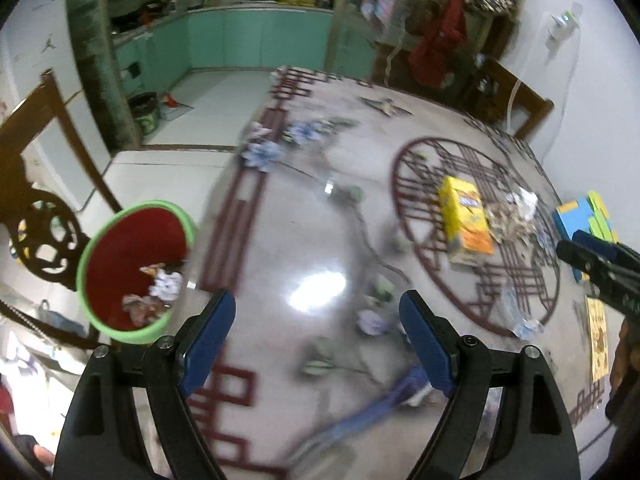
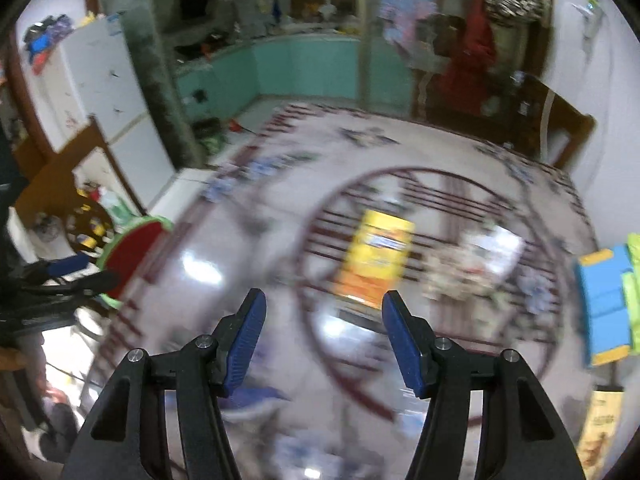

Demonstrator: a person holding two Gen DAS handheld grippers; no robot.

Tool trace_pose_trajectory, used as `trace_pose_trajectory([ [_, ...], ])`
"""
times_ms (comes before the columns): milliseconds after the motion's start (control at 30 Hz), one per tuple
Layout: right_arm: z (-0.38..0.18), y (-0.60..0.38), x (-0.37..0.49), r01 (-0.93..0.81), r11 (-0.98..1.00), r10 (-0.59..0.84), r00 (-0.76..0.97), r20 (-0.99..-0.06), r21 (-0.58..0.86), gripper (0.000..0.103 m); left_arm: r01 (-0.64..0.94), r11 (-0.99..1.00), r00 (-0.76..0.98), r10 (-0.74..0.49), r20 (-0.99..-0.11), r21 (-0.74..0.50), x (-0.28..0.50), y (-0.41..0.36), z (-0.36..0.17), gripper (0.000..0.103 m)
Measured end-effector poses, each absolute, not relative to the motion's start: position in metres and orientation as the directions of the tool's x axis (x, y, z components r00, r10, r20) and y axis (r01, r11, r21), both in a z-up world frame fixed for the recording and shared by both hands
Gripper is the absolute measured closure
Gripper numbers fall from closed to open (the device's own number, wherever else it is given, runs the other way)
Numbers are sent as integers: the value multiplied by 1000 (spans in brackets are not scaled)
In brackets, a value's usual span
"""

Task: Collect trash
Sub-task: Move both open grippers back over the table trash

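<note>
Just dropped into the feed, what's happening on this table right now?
A person is clearing trash off a glossy patterned table with two handheld grippers. Both the left gripper and the right gripper are open and empty above the tabletop. A green-rimmed red bin at the table's left edge already holds some crumpled scraps. Still on the table: a yellow-and-orange carton lying flat, with a pile of crumpled paper scraps just to its right.

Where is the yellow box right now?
The yellow box lies flat on the table, inside the round red pattern, right of centre in the left wrist view. A pile of crumpled scraps sits just to its right.
</note>
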State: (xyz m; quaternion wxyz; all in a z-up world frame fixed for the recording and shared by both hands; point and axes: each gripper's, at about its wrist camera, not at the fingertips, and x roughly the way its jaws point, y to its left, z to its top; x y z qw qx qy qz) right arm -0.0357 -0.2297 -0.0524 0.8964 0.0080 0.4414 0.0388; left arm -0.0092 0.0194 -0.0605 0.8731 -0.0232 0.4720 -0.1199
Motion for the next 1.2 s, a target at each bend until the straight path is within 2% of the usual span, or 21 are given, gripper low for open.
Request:
trace_pose_trajectory([
  [200,-72,-301,-40,41,995,47,581,-813,87,41,253,959,509,-247,-824,-130,-17,-20,-55,19],
  [433,-97,-352,-9,206,976,-81,636,-767,68,41,274,958,510,-219,-832,-84,-18,-39,-50,19],
  [600,-118,-348,30,151,989,-105,641,-761,-10,41,311,948,479,-216,-851,-66,-12,-63,-56,19],
  [700,-146,-347,62,138,990,-109,557,-823,-38,41,345,936,451,-230,-863,-69,-6,-83,-61,19],
  [767,-166,-360,75,182,983,-80,495,-865,13,56,369,927,439,-244,-865,-74,-3,-97,-64,19],
  [800,-172,-366,75,201,978,-46,480,-876,58,57,381,922,434,-251,-865,-76,1,-105,-66,19],
  [933,-152,-383,43,237,936,84,567,-820,260,60,402,909,401,-286,-870,-113,19,-136,-75,19],
  [967,-146,-384,33,238,932,88,584,-807,275,60,405,906,392,-295,-871,-124,24,-144,-79,19],
  [1067,-126,-390,11,242,928,83,608,-789,283,59,419,900,378,-296,-877,-122,42,-172,-92,19],
  [1200,-113,-389,-12,251,945,17,608,-793,212,59,436,894,355,-272,-894,-99,67,-206,-114,19],
])
